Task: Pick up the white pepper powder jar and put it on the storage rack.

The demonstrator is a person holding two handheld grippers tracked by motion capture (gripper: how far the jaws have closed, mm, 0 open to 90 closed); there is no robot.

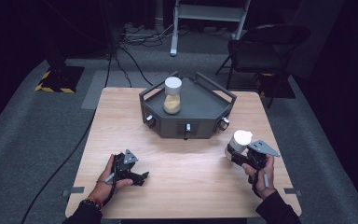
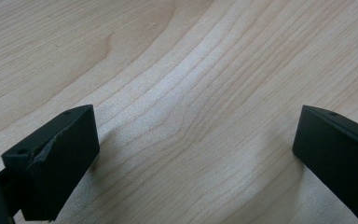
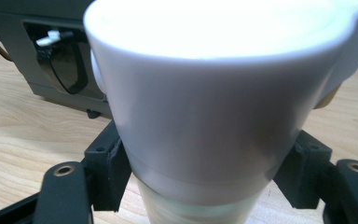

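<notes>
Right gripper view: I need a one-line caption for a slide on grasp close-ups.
White-lidded jar clamped between the right gripper fingers, dark grey tray behind on the wooden table.

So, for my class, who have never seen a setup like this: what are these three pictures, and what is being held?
A person sits at a wooden table holding a hand-operated claw in each hand. The high view looks down from above; the other two come from cameras riding on each claw. The left claw rests open on bare wood. The right claw grips a white-lidded jar below its lid. A second jar, part full of tan powder, stands on a dark grey tray.
</notes>
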